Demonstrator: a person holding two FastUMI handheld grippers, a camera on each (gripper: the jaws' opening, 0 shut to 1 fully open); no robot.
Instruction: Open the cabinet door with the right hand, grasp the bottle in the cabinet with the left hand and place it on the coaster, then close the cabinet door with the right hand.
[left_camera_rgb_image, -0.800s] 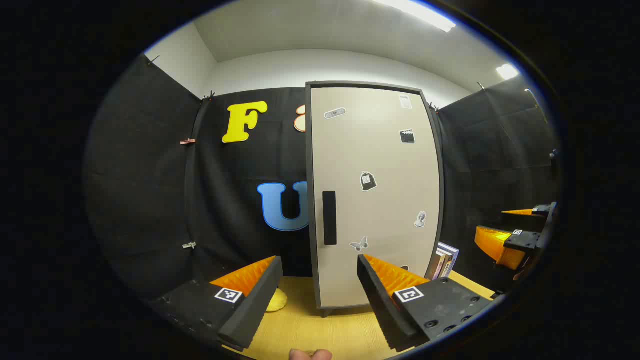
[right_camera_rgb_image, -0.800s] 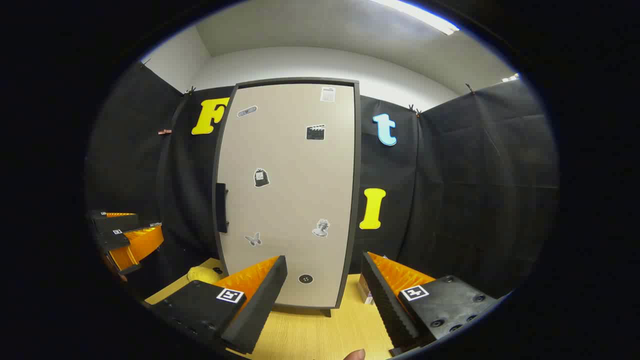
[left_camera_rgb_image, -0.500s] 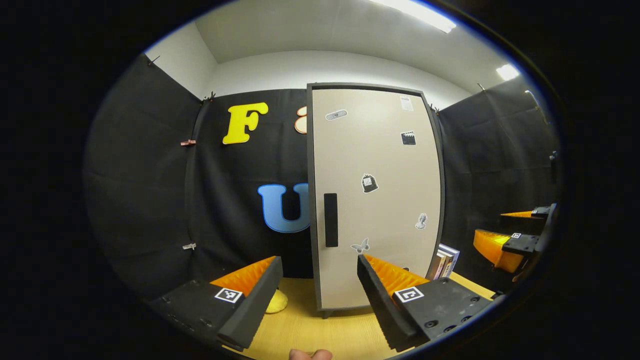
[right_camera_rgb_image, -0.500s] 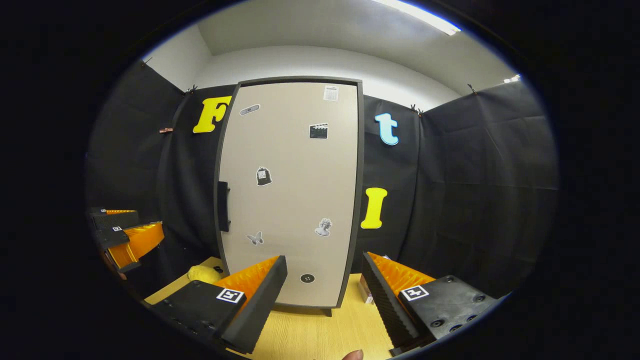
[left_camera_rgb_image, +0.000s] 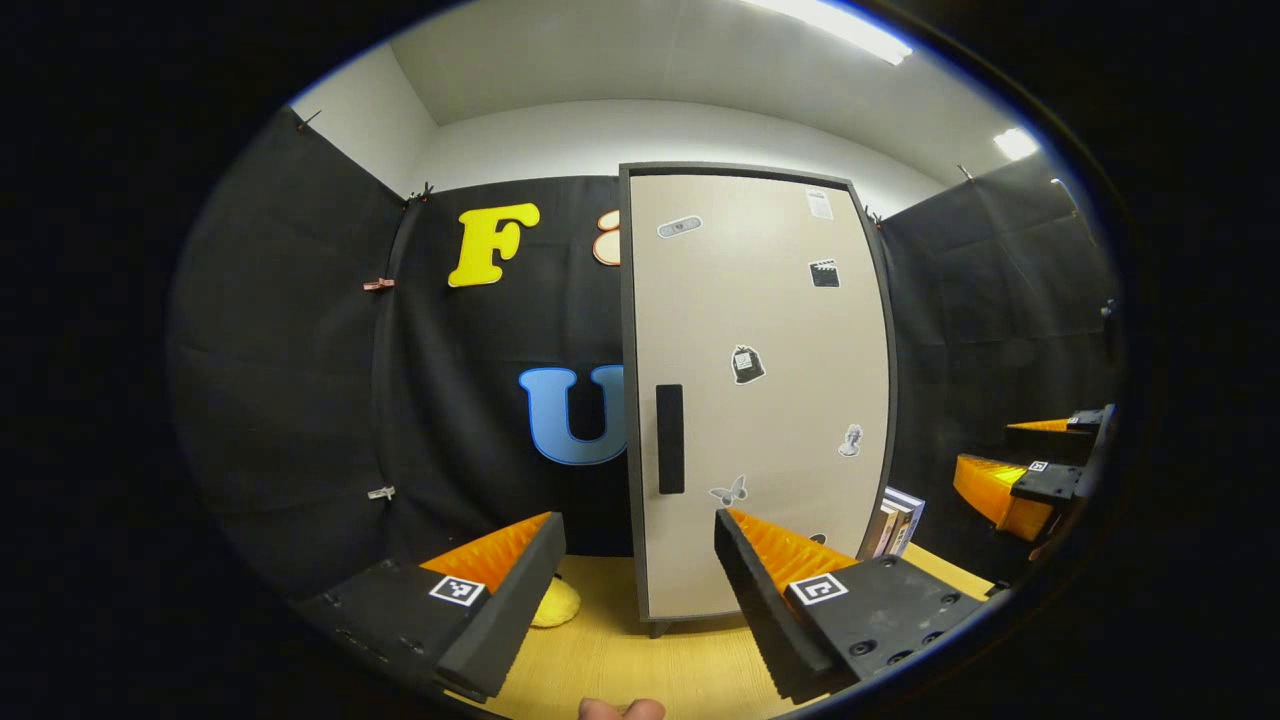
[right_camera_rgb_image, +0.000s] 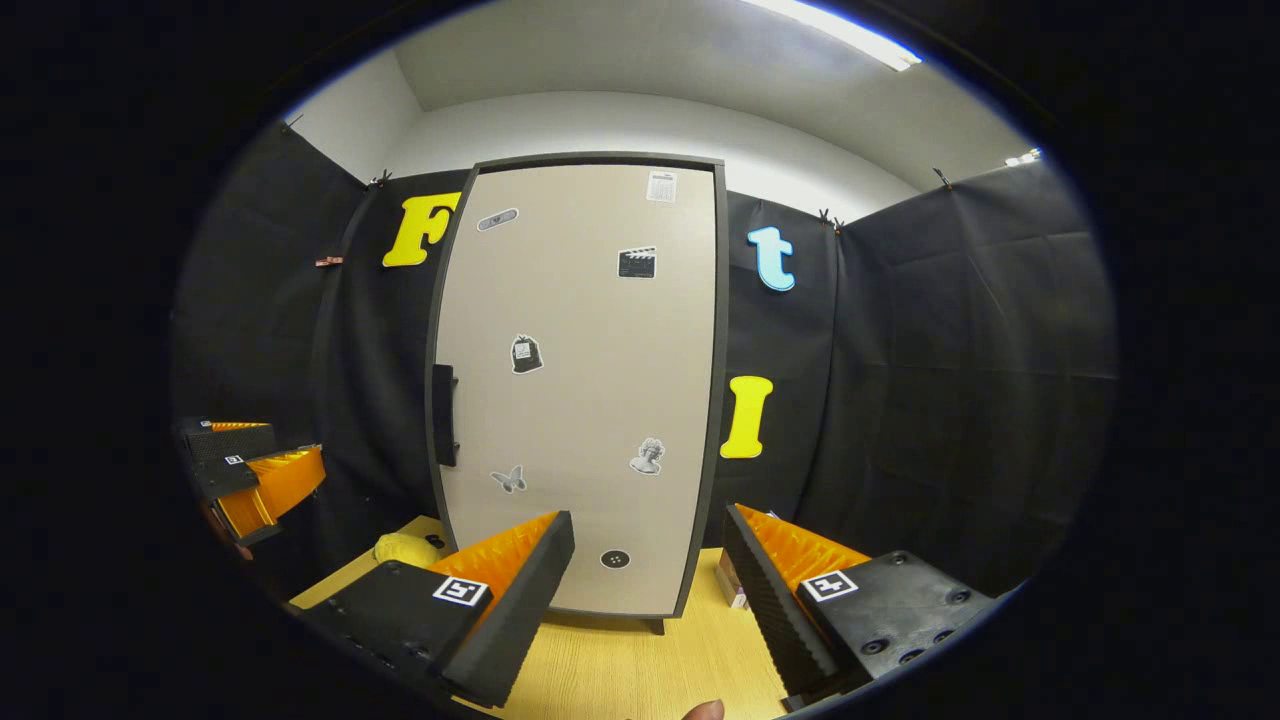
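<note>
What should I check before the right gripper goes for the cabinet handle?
1. Door shut, ready to be opened: ok.
2. Handle in sight on the door's left edge, nothing in front of it: ok.
3. Right gripper open and holding nothing: ok.
4. Left gripper open and free for the bottle: ok.
5. Left gripper off to the side of the door's swing: ok for now; it sits left of the cabinet in the right gripper view.
6. Bottle inside the cabinet: cannot tell, the door hides it.
7. Coaster free: cannot tell.

Bright ceiling strip light (left_camera_rgb_image: 830, 22), fisheye-warped edges.
</note>
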